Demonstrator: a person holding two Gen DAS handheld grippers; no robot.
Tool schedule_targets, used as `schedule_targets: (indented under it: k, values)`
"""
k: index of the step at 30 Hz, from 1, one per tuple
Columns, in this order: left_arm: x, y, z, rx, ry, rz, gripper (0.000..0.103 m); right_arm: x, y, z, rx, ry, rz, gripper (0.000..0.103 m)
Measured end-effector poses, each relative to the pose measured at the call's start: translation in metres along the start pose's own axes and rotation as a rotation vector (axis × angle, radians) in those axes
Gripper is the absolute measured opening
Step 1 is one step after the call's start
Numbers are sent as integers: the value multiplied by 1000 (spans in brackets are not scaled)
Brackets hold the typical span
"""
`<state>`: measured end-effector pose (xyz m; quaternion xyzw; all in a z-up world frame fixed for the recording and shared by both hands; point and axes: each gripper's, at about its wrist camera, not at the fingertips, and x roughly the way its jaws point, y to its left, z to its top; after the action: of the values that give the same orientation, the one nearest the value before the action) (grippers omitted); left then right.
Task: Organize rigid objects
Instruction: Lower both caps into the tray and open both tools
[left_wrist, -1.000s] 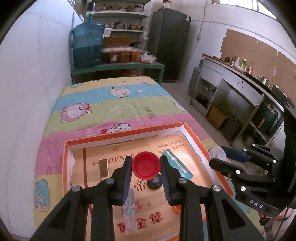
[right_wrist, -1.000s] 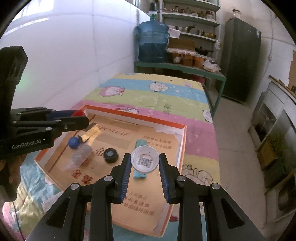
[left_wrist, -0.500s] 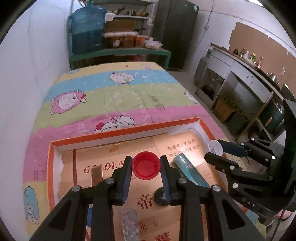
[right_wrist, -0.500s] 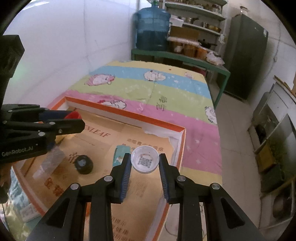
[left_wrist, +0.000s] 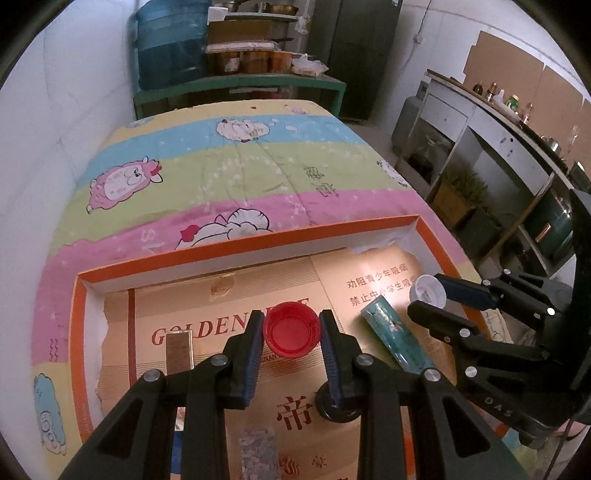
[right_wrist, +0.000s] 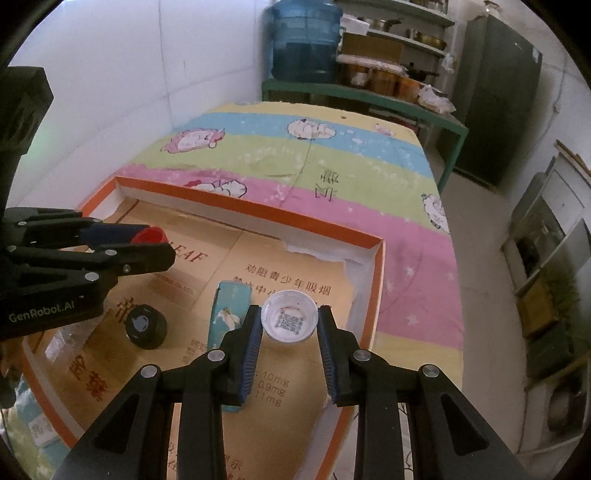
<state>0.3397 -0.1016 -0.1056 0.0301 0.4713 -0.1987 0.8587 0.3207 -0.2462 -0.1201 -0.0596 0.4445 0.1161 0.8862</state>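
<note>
striped bedding carries one orange-rimmed box (left_wrist: 236, 249) holding one black cap (right_wrist: 144, 326) and one teal packet (right_wrist: 229, 308). left gripper (left_wrist: 291, 332) pinches one red cap (left_wrist: 291, 328); right gripper (right_wrist: 289, 323) pinches one white cap (right_wrist: 289, 320). one clear item at the left view's bottom edge is unreadable.

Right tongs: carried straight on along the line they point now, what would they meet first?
Probably the cardboard floor of the orange tray, near its right wall. The right tongs, shut on a white cap, angle down over that bare patch; depth is unclear.
</note>
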Motion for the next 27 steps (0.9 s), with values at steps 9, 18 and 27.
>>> schedule_targets:
  k: [9, 18, 27]
  values:
    - [9, -1, 1, 7, 32, -2, 31, 5, 0, 1, -6, 24, 7, 30]
    - [20, 0, 1, 8, 60, -11, 31, 12, 1, 0, -18, 63, 11, 31]
    - [21, -2, -1, 44, 55, -1, 31, 13, 2, 0, -28, 72, 9, 31]
